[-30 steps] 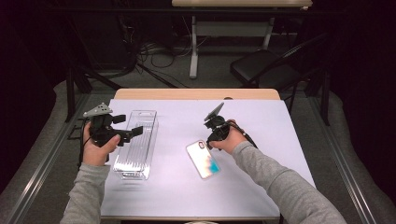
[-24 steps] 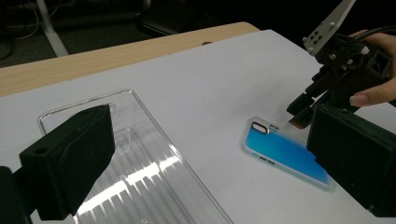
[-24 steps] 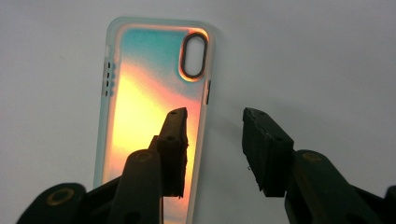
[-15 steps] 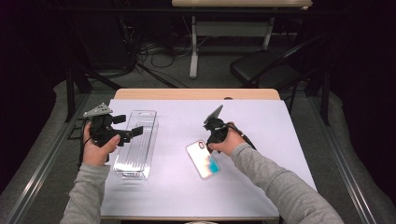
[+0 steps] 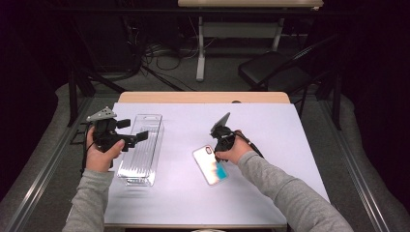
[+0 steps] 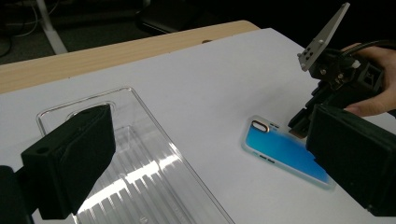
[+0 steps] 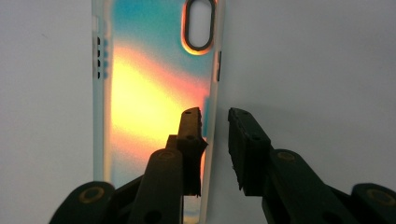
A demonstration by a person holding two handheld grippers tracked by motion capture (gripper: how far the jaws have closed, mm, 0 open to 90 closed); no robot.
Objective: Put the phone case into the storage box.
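An iridescent phone case (image 5: 211, 165) lies flat on the white table (image 5: 270, 125), showing blue in the left gripper view (image 6: 285, 151) and orange in the right gripper view (image 7: 149, 93). My right gripper (image 7: 215, 116) points down at it and straddles its long side wall, one jaw inside the case and one outside. Its jaws have just been closing, and a gap still shows beside the wall. My left gripper (image 5: 134, 129) hovers open over a clear plastic tray (image 5: 140, 150) at the table's left, with nothing between its jaws.
The tray (image 6: 154, 172) is ribbed and lies lengthwise near the left edge. The table's far wooden strip (image 5: 203, 97) borders the white sheet. Beyond it stand a folding chair (image 5: 270, 72) and a desk leg (image 5: 200, 48) among floor cables.
The right gripper has settled slightly lower onto the case's edge. The left hand, the tray and the case keep their places.
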